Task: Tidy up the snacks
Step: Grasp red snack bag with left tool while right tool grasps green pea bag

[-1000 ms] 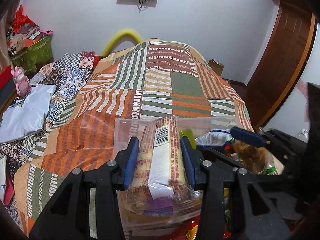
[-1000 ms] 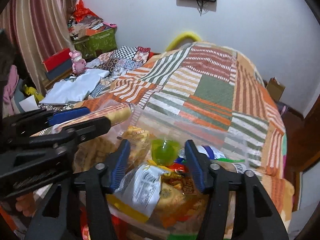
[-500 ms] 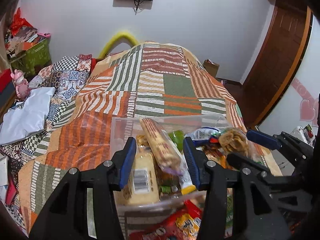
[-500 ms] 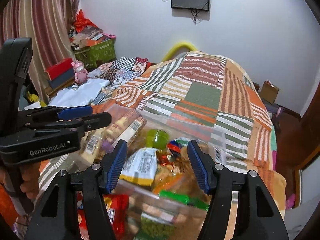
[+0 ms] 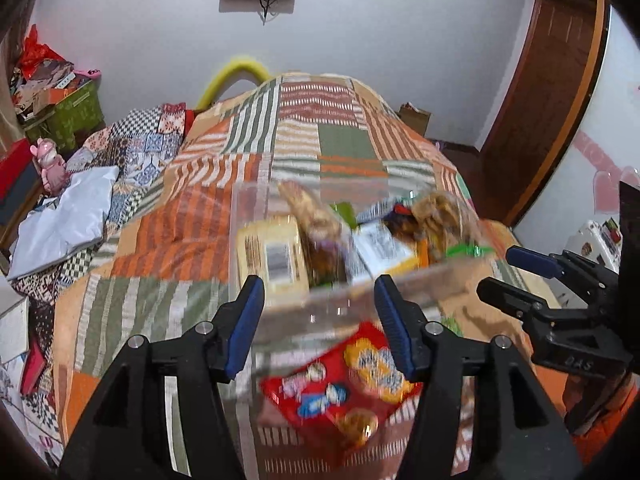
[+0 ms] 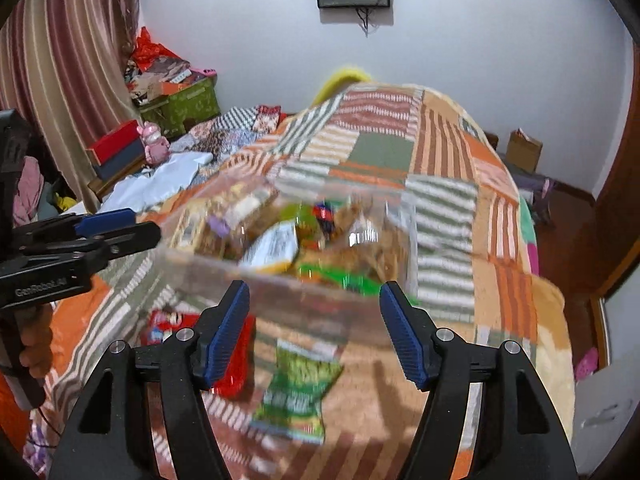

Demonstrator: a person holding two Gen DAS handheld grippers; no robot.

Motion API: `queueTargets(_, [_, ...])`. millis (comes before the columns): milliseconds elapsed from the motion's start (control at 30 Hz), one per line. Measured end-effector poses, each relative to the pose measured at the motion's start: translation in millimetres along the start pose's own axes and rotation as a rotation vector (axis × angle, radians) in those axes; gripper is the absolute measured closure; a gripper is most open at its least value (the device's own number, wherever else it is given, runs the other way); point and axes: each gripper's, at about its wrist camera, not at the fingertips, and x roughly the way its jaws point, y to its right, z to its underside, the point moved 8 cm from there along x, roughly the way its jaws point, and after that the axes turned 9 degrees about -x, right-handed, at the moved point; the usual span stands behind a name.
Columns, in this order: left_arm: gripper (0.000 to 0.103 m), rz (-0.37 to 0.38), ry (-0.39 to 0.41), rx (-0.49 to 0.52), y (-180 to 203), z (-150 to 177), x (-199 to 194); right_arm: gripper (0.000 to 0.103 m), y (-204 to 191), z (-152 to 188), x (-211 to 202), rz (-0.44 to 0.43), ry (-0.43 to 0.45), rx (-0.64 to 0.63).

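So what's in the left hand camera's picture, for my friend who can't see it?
A clear plastic box full of snack packets sits on a striped patchwork bedspread. The left gripper hangs in front of it, jaws opening with nothing gripped, above a red snack bag. The right gripper pokes in at the right.

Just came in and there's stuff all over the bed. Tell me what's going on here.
A person holding two tongs is sorting snacks on the bed. A clear box already holds several packets. The left tongs and right tongs both hover in front of its near edge, jaws opening, gripping nothing. A red snack bag and a green snack bag lie on the quilt outside the box.
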Motion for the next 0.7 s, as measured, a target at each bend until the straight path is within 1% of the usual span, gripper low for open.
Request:
queueTargets(100, [0.045, -0.005, -0.028, 0.008, -3, 17, 0, 0.039, -2, 20, 10, -0.018, -0.053, 0.013])
queueTargets(167, [0.04, -0.005, -0.047, 0.006, -6, 29, 1, 0.039, -4, 32, 15, -0.026, -0.082, 0.019])
queueTargets(267, [0.04, -0.01, -0.076, 0.001, -11, 46, 5, 0.039, -8, 47, 25, -0.042, -0.127, 0.024])
queueTargets(433, [0.04, -0.015, -0.131, -0.018, -16, 68, 15, 0.039, -14, 62, 39, -0.073, -0.175, 0.025])
queueTargets(533, [0.039, -0.016, -0.148, -0.022, -16, 73, 21, 0.039, -17, 65, 46, -0.085, -0.198, 0.015])
queueTargets(667, [0.032, -0.011, -0.149, 0.0, -10, 71, 30, 0.039, -20, 68, 52, -0.096, -0.216, 0.006])
queueTargets(700, [0.031, -0.009, -0.149, 0.007, -8, 70, 32, 0.039, -20, 69, 53, -0.097, -0.217, 0.005])
